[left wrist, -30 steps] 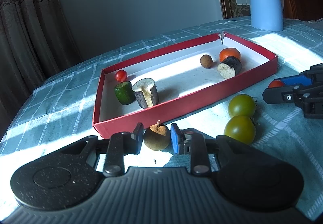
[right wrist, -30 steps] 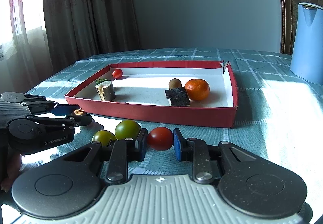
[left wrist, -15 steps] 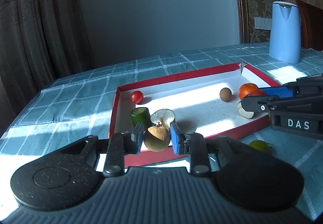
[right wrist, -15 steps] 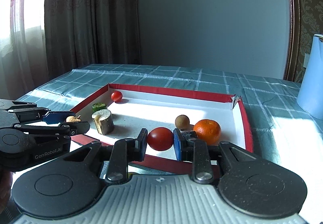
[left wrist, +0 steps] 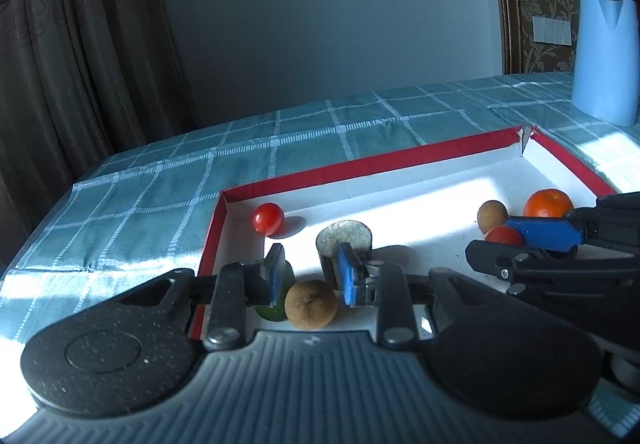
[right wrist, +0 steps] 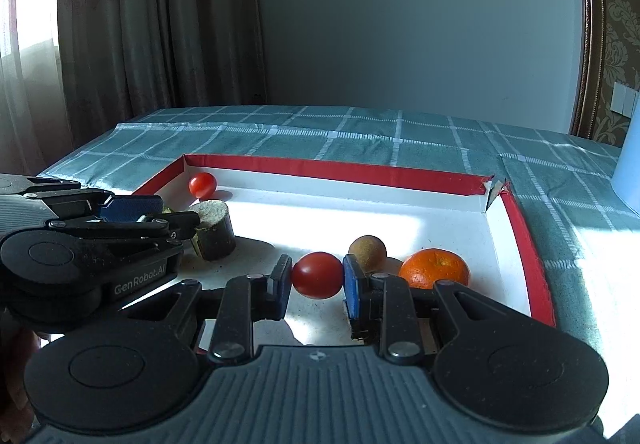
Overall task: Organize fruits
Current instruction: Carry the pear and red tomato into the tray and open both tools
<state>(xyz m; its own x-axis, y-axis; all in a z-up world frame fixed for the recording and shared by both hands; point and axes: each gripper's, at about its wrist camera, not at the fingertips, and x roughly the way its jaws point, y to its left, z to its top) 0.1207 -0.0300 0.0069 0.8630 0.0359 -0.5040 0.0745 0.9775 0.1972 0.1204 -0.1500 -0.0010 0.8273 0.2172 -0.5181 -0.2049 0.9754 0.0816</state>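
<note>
a shallow red-walled box [left wrist: 368,163] with a white floor is set on a tabletop [left wrist: 160,179] covered in a teal checked cloth. the left gripper [left wrist: 308,276] is seen with its jaws parted; a brown longan [left wrist: 310,304] lies below and between them, near the box's near-left corner, and it is not pressed by either pad. beside the longan a green fruit [left wrist: 272,312] is partly hidden by the left finger, and a cut cylinder piece with a pale top [left wrist: 344,240] stands just behind. a small red tomato [left wrist: 268,218] rests near the far-left corner of the box.

the right gripper [right wrist: 316,276] is held over the box floor with its jaws closed on a red tomato [right wrist: 317,275], which is touched by both pads. just beyond it a second brown longan [right wrist: 367,252] and an orange [right wrist: 436,268] lie on the box floor, close to the right wall. a dark cut piece [right wrist: 362,324] is glimpsed under the right finger. a pale blue kettle [left wrist: 606,53] stands on the tabletop beyond the box.
</note>
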